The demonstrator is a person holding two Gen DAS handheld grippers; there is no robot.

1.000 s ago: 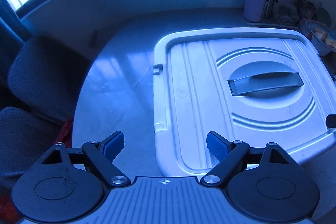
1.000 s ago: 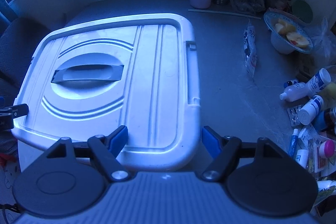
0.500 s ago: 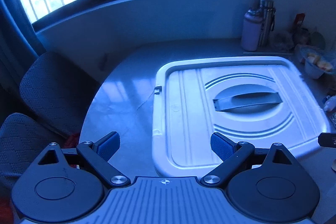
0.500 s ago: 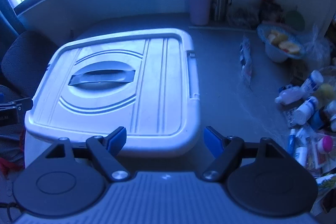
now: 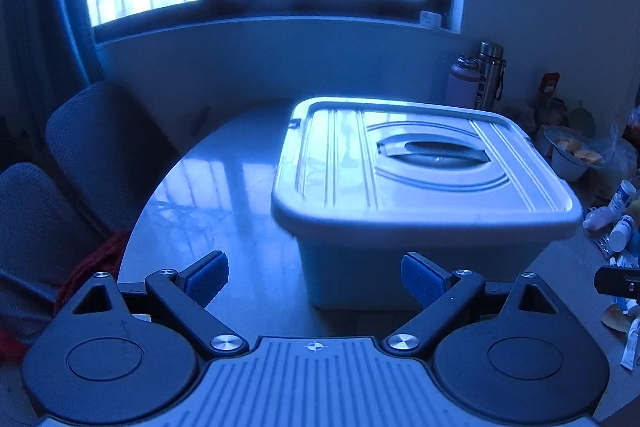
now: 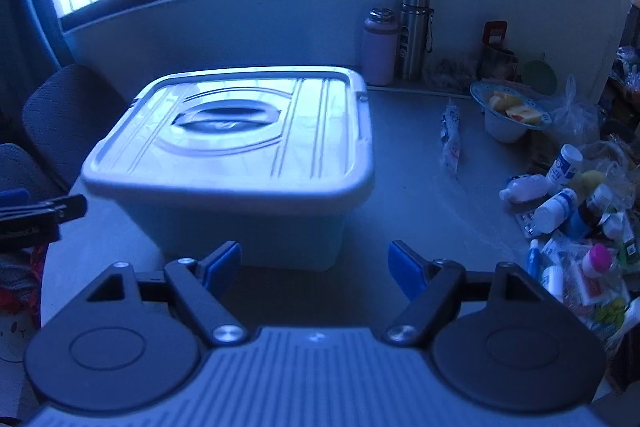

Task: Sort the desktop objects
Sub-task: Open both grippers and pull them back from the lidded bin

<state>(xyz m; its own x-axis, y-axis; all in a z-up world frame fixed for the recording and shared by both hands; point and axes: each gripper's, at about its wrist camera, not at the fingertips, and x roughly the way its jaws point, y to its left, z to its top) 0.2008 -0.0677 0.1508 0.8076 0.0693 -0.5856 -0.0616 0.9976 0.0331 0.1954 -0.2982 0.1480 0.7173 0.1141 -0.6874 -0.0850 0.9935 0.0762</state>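
Observation:
A white lidded storage box with a recessed grey handle stands in the middle of the grey table. My left gripper hangs open just short of the box's near left corner, nothing between its blue pads. My right gripper is open too, in front of the box's near wall, with nothing held. Several small bottles and packets lie in a heap at the table's right side.
Two flasks stand against the back wall under the window. A bowl of fruit, plastic bags and a wrapped packet sit at the right. Two dark chairs stand left of the table. The other gripper's tip shows at the left edge.
Both grippers have pulled back from above the lid and tilted up, so the box's front wall and the window now show. The left jaws have spread a little wider.

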